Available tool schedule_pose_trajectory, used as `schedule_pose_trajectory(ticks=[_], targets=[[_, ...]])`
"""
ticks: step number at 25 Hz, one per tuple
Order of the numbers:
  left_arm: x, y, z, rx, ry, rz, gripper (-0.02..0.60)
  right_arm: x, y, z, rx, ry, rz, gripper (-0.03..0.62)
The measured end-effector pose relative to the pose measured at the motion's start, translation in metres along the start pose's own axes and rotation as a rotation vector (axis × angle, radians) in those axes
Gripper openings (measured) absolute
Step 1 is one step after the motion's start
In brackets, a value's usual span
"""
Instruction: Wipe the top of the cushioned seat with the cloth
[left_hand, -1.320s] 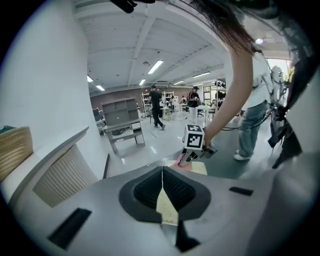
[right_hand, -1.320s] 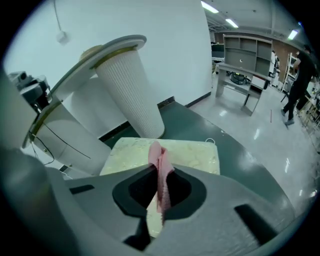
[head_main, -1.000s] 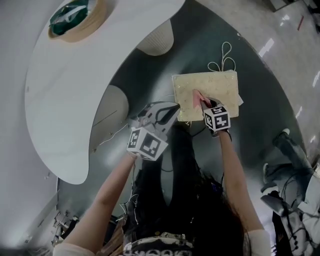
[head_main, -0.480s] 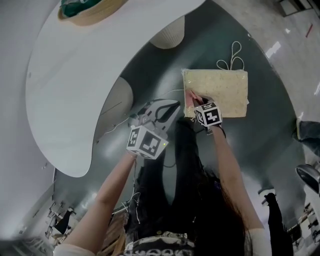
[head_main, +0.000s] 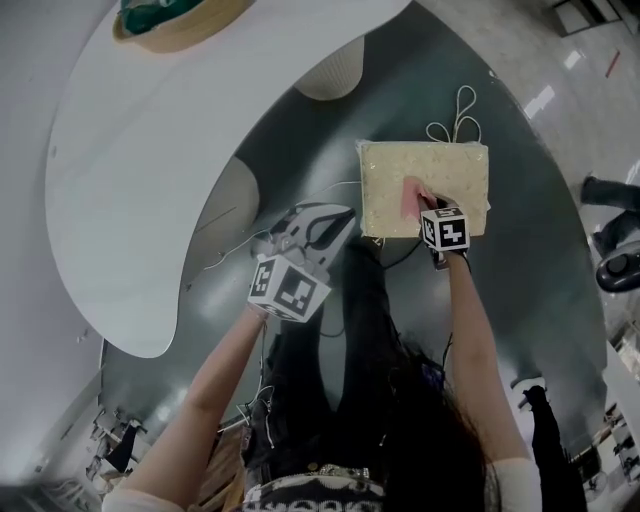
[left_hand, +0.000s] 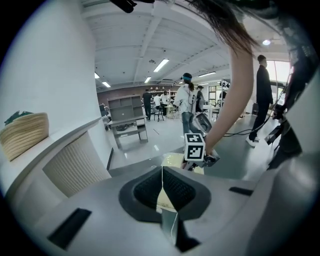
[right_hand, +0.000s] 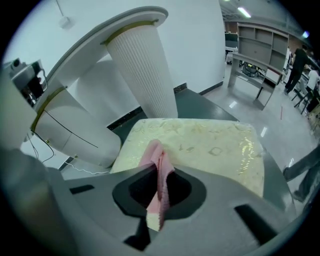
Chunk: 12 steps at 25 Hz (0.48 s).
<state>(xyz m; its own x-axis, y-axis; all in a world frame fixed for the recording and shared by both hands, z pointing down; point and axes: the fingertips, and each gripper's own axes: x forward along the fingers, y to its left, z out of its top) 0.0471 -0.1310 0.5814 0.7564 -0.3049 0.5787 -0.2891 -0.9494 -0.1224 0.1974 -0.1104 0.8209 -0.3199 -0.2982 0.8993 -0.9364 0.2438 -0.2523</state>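
Cloth (head_main: 413, 190) slid rt across seat (head_main: 455, 165).

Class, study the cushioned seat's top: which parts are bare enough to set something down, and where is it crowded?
Bare: on the cushioned seat, the far strip beside the looped cord and the right end by the dark floor. Crowded: the near middle, where the right tongs hold the pink cloth.
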Motion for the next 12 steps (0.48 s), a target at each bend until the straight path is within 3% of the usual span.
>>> schedule_pose_trajectory(ticks=[12], targets=[[0.036, -0.035, 0.023, 0.05, -0.004, -0.117, 0.006, -0.054, -0.137, -0.035, 0.131, 0.004, -0.2, 0.012]])
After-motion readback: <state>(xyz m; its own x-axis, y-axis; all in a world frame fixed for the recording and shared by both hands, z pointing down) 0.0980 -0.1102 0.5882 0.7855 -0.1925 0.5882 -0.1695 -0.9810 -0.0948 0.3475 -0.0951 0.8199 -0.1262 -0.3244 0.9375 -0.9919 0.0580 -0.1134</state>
